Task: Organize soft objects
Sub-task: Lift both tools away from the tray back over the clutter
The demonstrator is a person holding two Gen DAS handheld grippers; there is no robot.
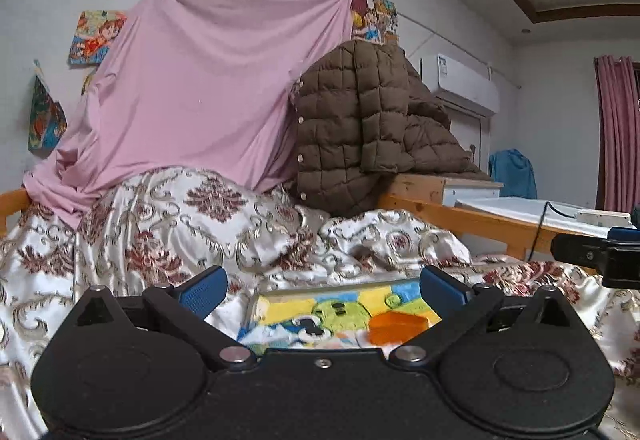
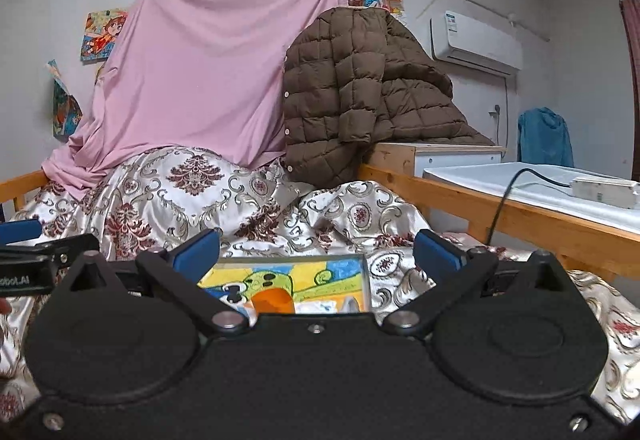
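A colourful cartoon picture (image 2: 288, 280) lies flat on the bed's floral quilt (image 2: 192, 184), long axis running side to side. Left gripper (image 1: 324, 288) and right gripper (image 2: 316, 250) hover above it, jaws spread wide, empty.

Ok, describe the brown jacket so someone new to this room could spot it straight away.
Start at the big pink sheet hanging on the back wall above the bed. Immediately to its right, the brown jacket is heaped on a wooden cabinet at the bed's far edge, spilling onto the patterned bedspread. It is the only dark, quilted, puffy item, with pale snap buttons down one edge.
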